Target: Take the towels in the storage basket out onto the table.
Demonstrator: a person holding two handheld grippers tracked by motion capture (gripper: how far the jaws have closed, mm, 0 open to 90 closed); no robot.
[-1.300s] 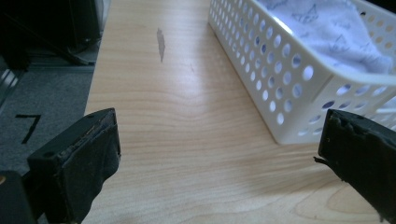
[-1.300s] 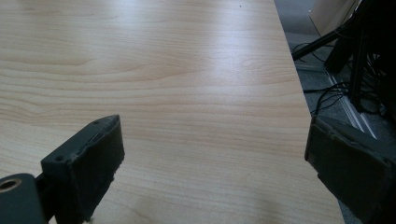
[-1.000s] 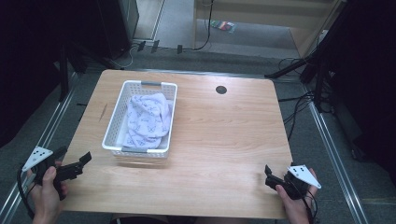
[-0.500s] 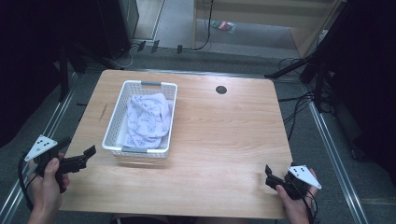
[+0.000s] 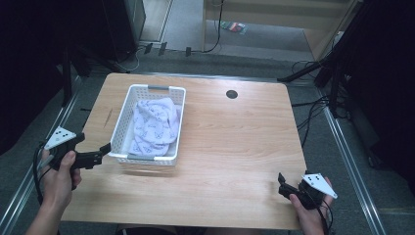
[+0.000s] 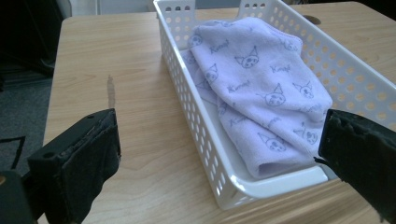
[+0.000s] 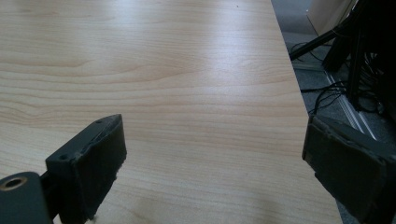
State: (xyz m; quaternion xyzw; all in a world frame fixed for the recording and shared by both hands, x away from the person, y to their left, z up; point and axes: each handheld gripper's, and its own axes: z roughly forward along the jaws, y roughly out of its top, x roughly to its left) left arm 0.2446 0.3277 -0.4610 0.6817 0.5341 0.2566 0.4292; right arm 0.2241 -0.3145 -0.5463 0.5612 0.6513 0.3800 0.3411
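Note:
A white perforated basket (image 5: 121, 132) sits on the left half of the wooden table (image 5: 230, 147), holding a crumpled lavender cloth (image 5: 152, 125) printed with small cat faces. My left gripper (image 5: 100, 152) is open just off the basket's near left corner, its jaws spread wide. In the left gripper view the basket (image 6: 219, 158) and cloth (image 6: 261, 79) lie straight ahead between the jaws of the left gripper (image 6: 219, 172). My right gripper (image 5: 283, 183) is open near the table's front right corner; in the right gripper view that gripper (image 7: 215, 172) has bare tabletop (image 7: 187, 84) between its jaws.
A round cable hole (image 5: 231, 94) is in the table's far middle. Cables (image 5: 313, 122) and dark stand legs lie on the floor to the right. A metal rail (image 5: 350, 161) runs along the right side of the table.
My left gripper has moved right and forward, from off the table's left edge up to the basket's near left corner. The right gripper has stayed in place.

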